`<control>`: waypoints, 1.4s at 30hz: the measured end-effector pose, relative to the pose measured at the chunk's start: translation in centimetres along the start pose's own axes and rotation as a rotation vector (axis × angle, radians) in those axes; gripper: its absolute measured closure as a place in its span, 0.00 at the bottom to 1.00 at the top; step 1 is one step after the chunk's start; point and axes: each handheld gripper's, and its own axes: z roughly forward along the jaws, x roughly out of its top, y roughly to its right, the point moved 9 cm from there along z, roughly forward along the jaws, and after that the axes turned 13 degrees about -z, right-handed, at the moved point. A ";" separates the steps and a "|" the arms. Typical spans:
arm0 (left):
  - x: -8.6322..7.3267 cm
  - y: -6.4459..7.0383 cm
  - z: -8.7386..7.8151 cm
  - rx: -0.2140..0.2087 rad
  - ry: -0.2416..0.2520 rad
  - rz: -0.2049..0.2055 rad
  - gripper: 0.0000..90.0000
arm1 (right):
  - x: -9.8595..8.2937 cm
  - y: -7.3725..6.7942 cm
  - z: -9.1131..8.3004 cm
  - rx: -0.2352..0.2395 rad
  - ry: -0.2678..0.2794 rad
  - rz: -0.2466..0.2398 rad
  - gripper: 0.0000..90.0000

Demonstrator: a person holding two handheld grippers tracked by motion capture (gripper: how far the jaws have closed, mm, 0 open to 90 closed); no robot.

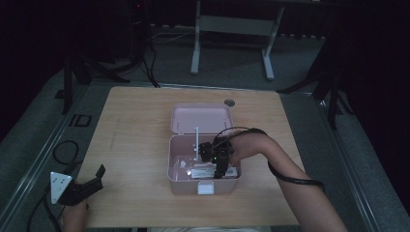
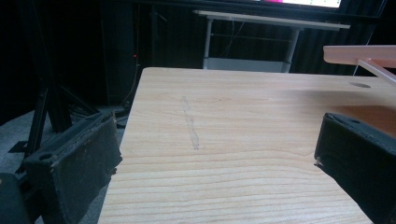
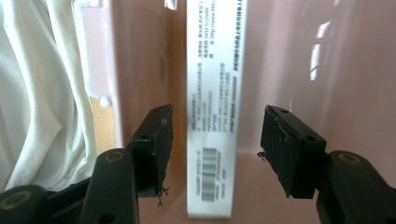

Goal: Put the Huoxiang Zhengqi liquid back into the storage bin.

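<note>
A light wooden bench [image 1: 140, 145] is seen from above, with a pink plastic box [image 1: 176, 186] set near its middle – the hinged lid [image 1: 202, 118] is thrown back and lies open behind it. The right hand-held gripper [image 1: 220, 166] is lowered into the box, held by a forearm reaching in from the lower right, a black cable looped around it. In the right gripper view its jaws are spread, with a white printed carton [image 3: 212, 107] standing between them and touched by neither; small text and a barcode are carried on its face, and the pink inner wall [image 3: 322, 70] is seen behind it. The left hand-held gripper [image 1: 89, 186] is held at the bench's near left corner, well apart from the box – its jaws are spread over bare wood.
</note>
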 end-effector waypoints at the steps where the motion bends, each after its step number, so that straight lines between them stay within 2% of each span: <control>1: 0.0 0.0 0.0 0.000 0.000 0.000 0.00 | -0.2 0.1 -0.3 -0.010 0.004 0.002 0.47; 9: 0.0 0.0 0.0 -0.001 0.001 0.000 0.00 | -1.5 0.4 -3.0 -0.068 0.073 0.040 0.40; 10: 0.0 0.0 0.0 0.000 0.001 0.000 0.00 | -1.8 0.6 -3.4 -0.087 0.084 0.045 0.38; 16: 0.0 0.0 0.0 -0.001 0.002 -0.001 0.00 | -3.5 1.3 -5.4 -0.154 0.141 0.106 0.32; 25: 0.0 0.0 0.0 0.000 -0.001 0.000 0.00 | -7.3 1.6 -6.7 -0.198 0.251 0.205 0.16; 30: 0.0 0.0 0.0 0.001 -0.002 0.001 0.00 | -9.5 2.3 -6.2 -0.250 0.271 0.267 0.14; 33: 0.0 0.0 0.0 0.001 -0.002 0.000 0.00 | -10.3 2.7 -5.8 -0.272 0.280 0.287 0.14; 34: 0.0 0.0 0.0 0.001 -0.003 0.000 0.00 | -11.1 3.2 -5.1 -0.303 0.297 0.301 0.15; 37: 0.0 0.0 0.0 0.002 -0.002 -0.001 0.00 | -12.1 3.7 -4.0 -0.332 0.308 0.323 0.14; 42: 0.0 0.0 0.0 0.001 -0.003 0.000 0.00 | -13.5 4.6 -1.7 -0.358 0.331 0.376 0.14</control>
